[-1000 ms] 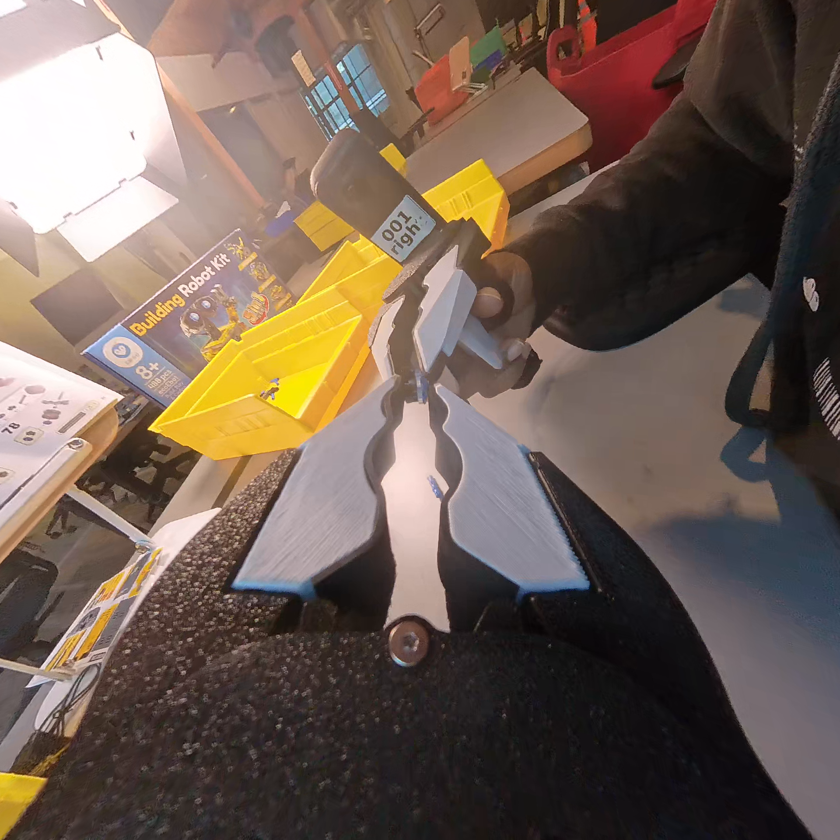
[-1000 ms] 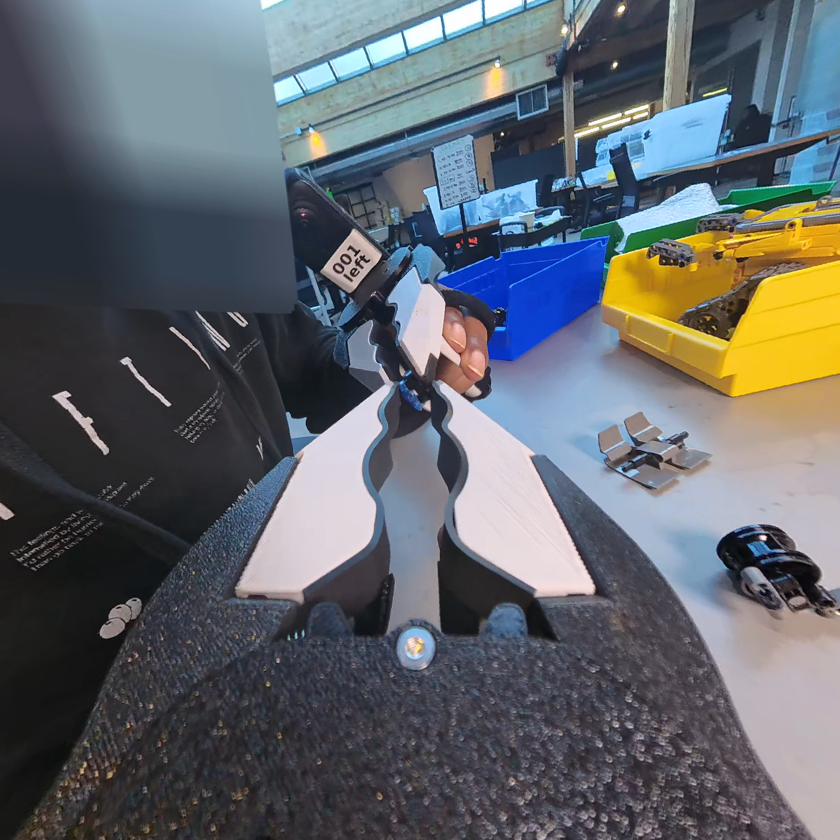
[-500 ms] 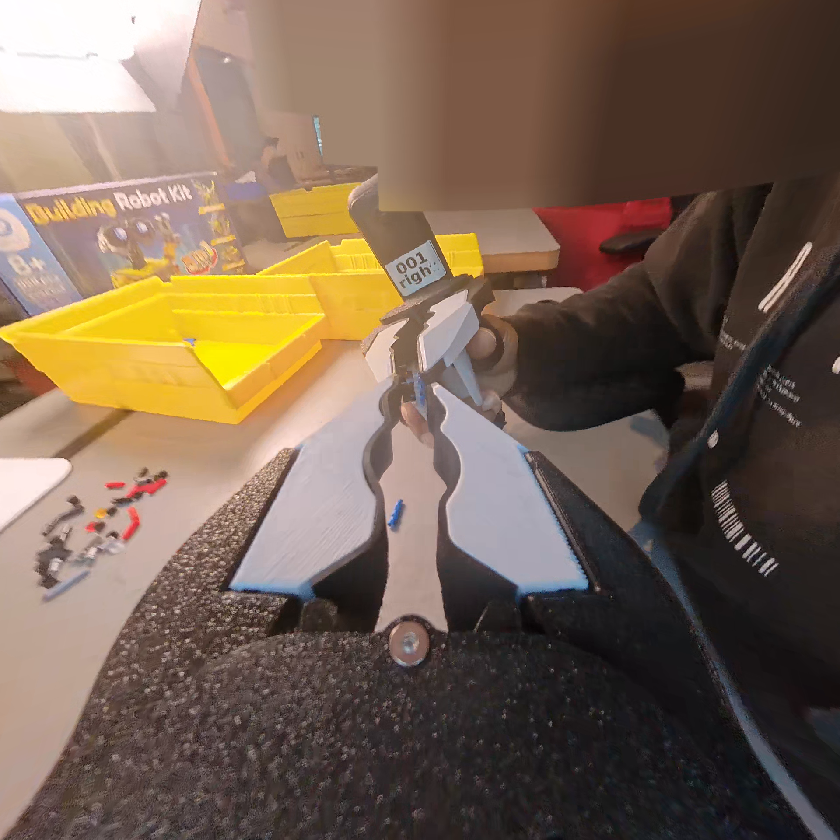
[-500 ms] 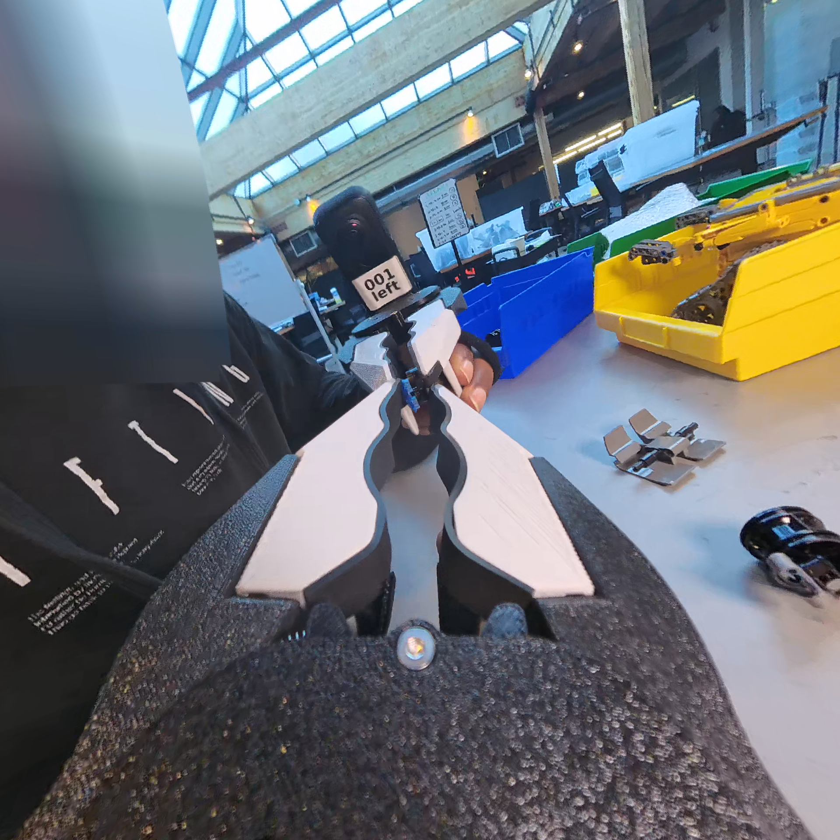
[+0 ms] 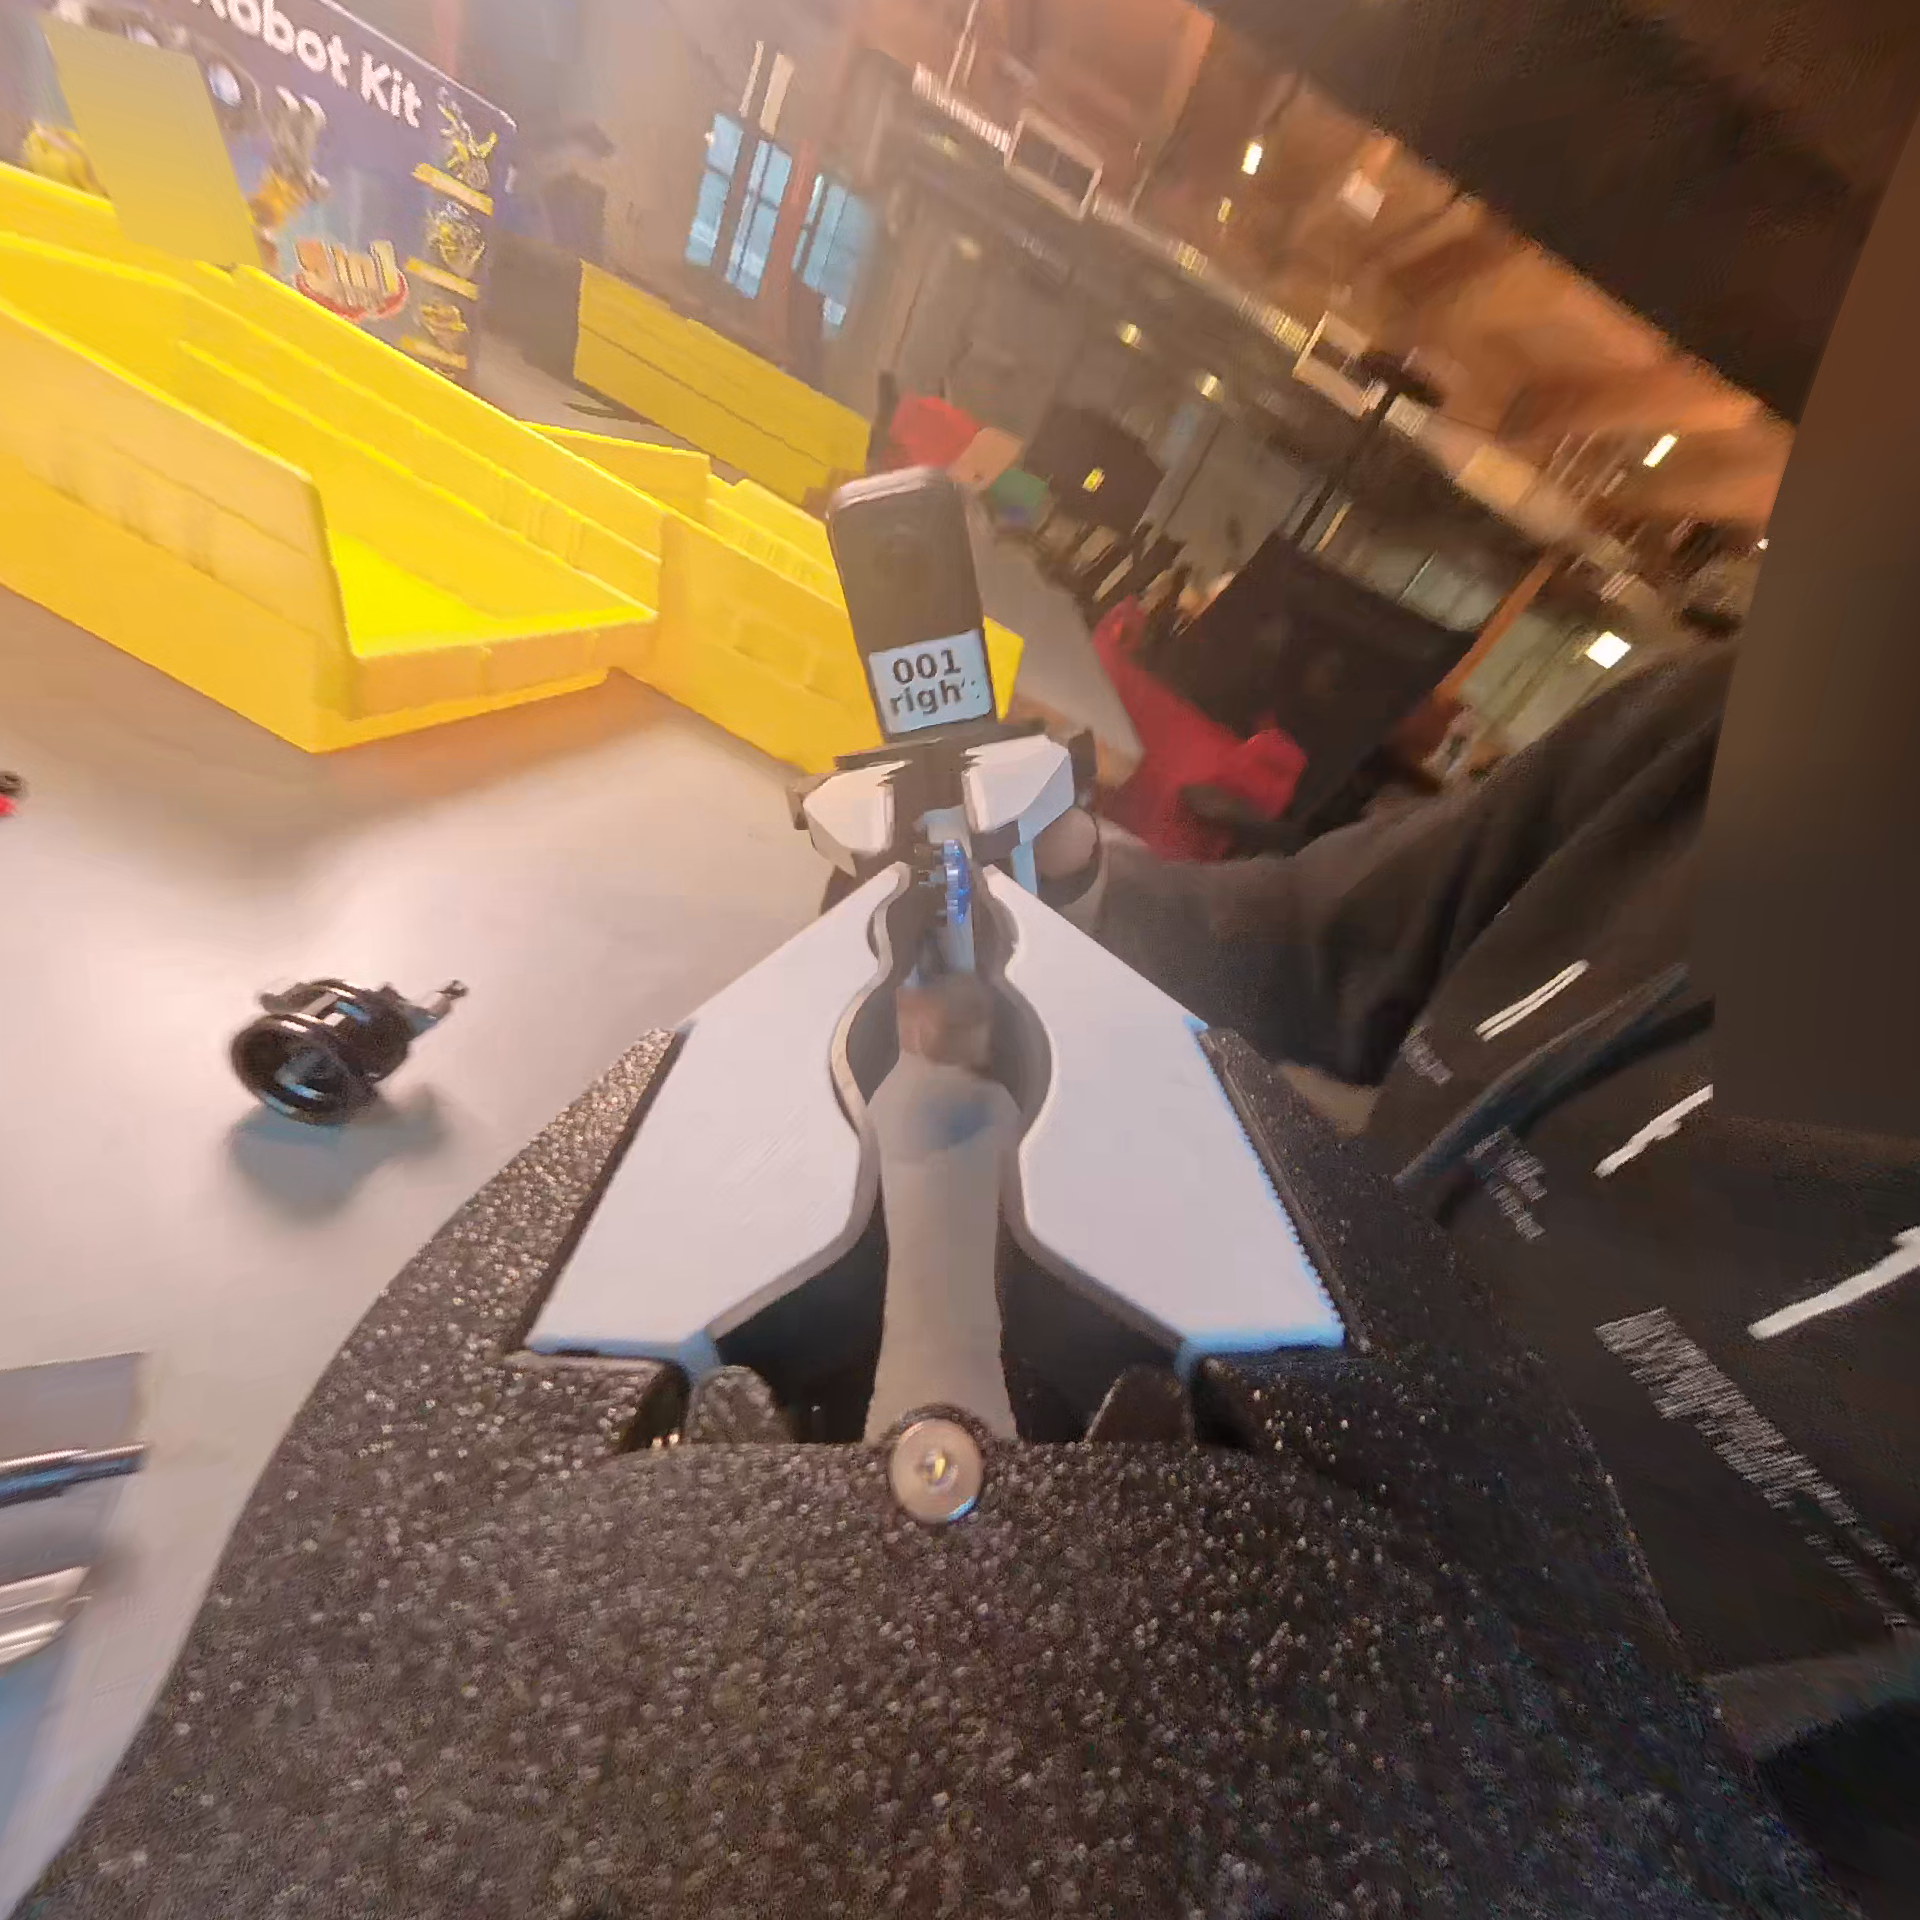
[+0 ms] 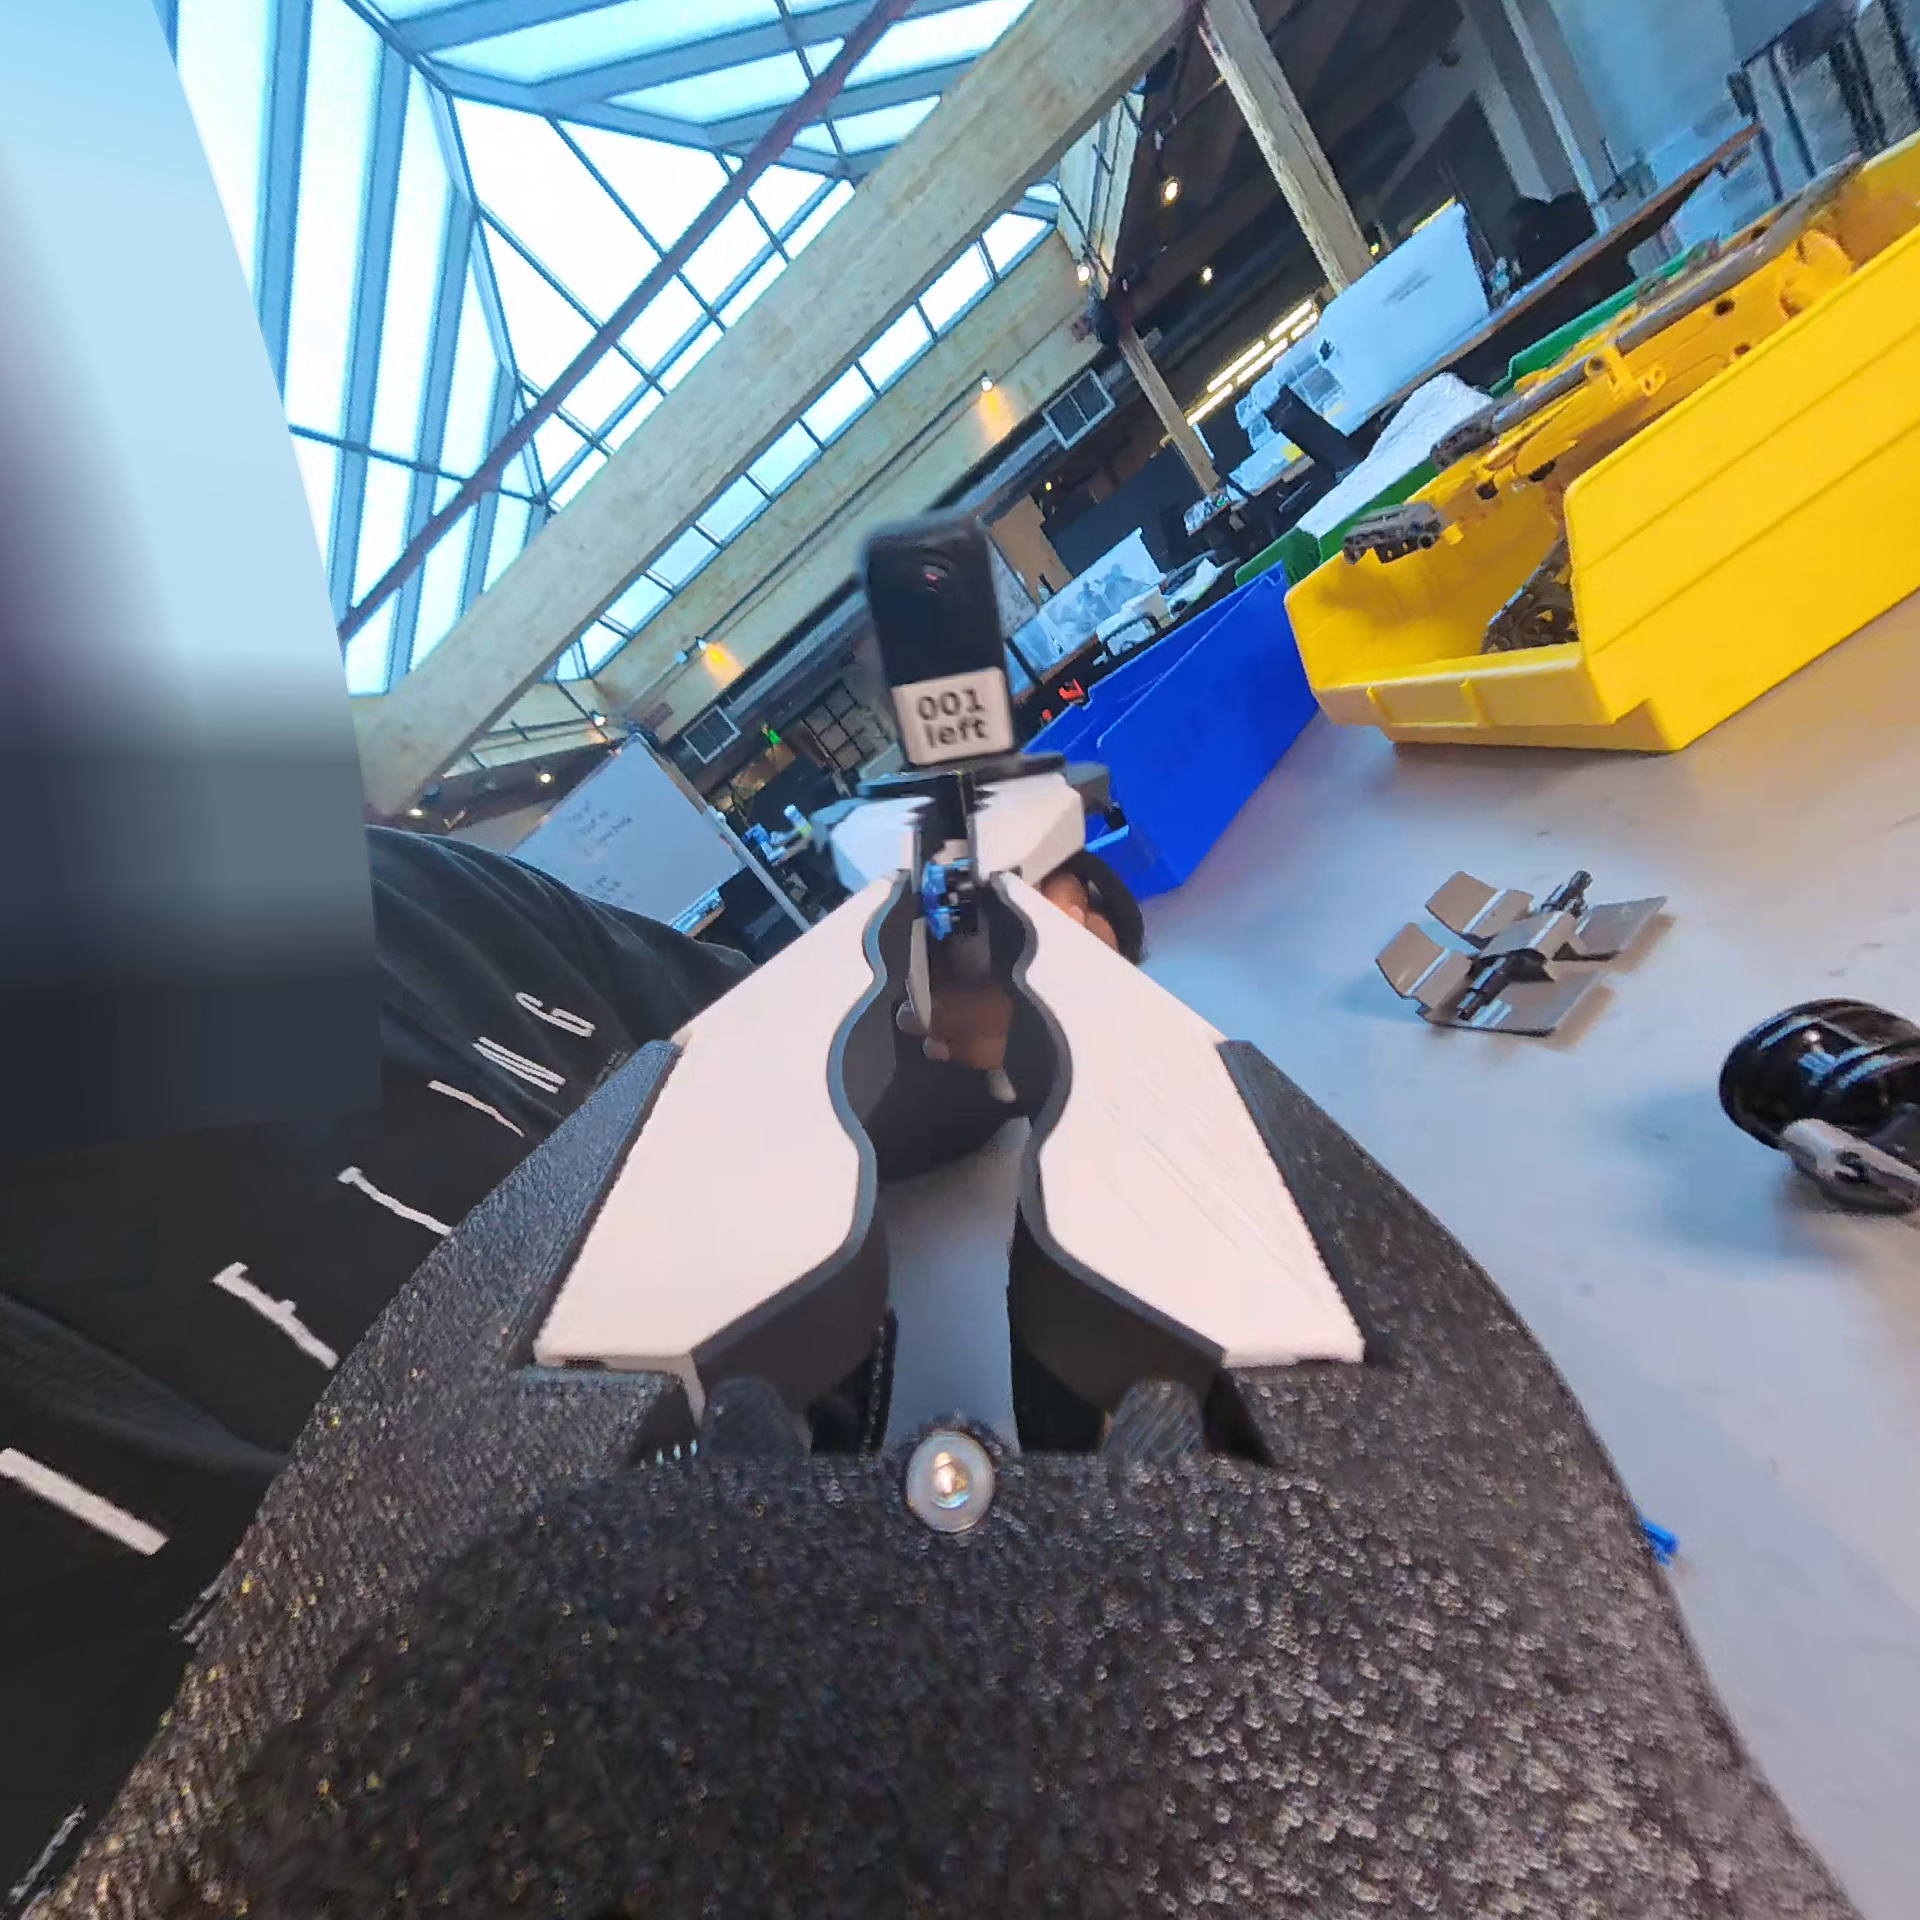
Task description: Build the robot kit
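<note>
Two hand-held claws and a dark sweater

Each claw, the left claw (image 5: 943, 925) and the right claw (image 6: 948, 914), has two pale grey plastic fingers (image 5: 727, 1164) with black wavy inner edges, set in a rough, speckled black body (image 5: 935, 1662) with one shiny silver screw (image 5: 935, 1472). A black camera stick with a white sticker (image 6: 938, 644) stands on top. The person wears a black sweater with white marks (image 6: 312, 1195).

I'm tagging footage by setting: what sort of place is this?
Likely a large shared workshop or maker space: a glazed roof on timber beams, plastic parts bins on a grey worktable, and a boxed robot-building kit.
</note>
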Action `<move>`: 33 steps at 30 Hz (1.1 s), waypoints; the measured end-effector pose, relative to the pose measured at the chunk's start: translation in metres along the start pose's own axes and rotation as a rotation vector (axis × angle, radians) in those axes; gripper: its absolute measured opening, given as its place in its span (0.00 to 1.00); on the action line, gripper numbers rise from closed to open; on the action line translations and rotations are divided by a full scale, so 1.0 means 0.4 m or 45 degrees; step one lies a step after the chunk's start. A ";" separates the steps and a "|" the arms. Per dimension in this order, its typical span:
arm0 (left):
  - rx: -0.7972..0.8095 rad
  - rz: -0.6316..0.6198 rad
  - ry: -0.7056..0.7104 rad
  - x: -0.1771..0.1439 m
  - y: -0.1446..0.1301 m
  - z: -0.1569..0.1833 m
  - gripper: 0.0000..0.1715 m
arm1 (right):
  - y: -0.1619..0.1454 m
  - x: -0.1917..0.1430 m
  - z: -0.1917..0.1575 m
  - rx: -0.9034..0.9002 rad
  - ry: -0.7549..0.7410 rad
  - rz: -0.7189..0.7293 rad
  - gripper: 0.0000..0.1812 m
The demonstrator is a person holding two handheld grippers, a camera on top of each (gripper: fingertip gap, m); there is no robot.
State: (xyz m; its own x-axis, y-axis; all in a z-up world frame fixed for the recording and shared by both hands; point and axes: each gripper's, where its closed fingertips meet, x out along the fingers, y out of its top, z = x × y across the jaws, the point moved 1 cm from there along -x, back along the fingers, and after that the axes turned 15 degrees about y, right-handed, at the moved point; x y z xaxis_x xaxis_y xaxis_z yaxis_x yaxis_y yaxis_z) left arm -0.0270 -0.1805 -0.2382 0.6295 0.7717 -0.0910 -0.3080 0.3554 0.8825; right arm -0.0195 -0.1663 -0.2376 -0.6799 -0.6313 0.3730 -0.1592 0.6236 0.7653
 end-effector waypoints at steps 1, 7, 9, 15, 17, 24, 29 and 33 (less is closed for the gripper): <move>-0.100 0.015 -0.044 -0.003 0.006 -0.003 0.05 | 0.009 -0.004 -0.005 -0.008 0.011 0.014 0.08; -0.397 0.044 -0.199 -0.004 0.017 -0.006 0.05 | 0.014 -0.009 -0.010 -0.104 -0.036 -0.048 0.10; -0.447 0.049 -0.221 -0.002 0.017 -0.006 0.04 | 0.009 -0.005 -0.009 -0.103 -0.043 -0.062 0.10; -0.441 0.059 -0.257 0.000 0.016 0.008 0.05 | -0.002 0.003 -0.009 -0.063 -0.031 -0.052 0.07; -0.413 0.065 -0.248 0.000 0.016 0.009 0.05 | -0.001 0.002 -0.009 -0.056 -0.028 -0.042 0.07; -0.241 0.064 -0.179 -0.001 0.011 0.008 0.09 | 0.000 -0.004 -0.003 -0.037 -0.044 -0.029 0.05; -0.238 0.052 -0.195 -0.005 0.009 0.008 0.04 | -0.006 0.003 -0.011 -0.098 -0.040 -0.072 0.05; -0.047 0.043 -0.197 -0.011 -0.002 0.026 0.05 | -0.014 0.008 -0.029 -0.155 0.009 -0.131 0.06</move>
State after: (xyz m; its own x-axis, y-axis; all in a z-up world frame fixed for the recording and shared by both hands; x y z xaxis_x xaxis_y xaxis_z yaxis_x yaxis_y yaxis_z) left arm -0.0220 -0.1898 -0.2336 0.7200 0.6938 0.0130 -0.3551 0.3524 0.8659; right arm -0.0126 -0.1770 -0.2348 -0.6596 -0.6922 0.2928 -0.1391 0.4953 0.8575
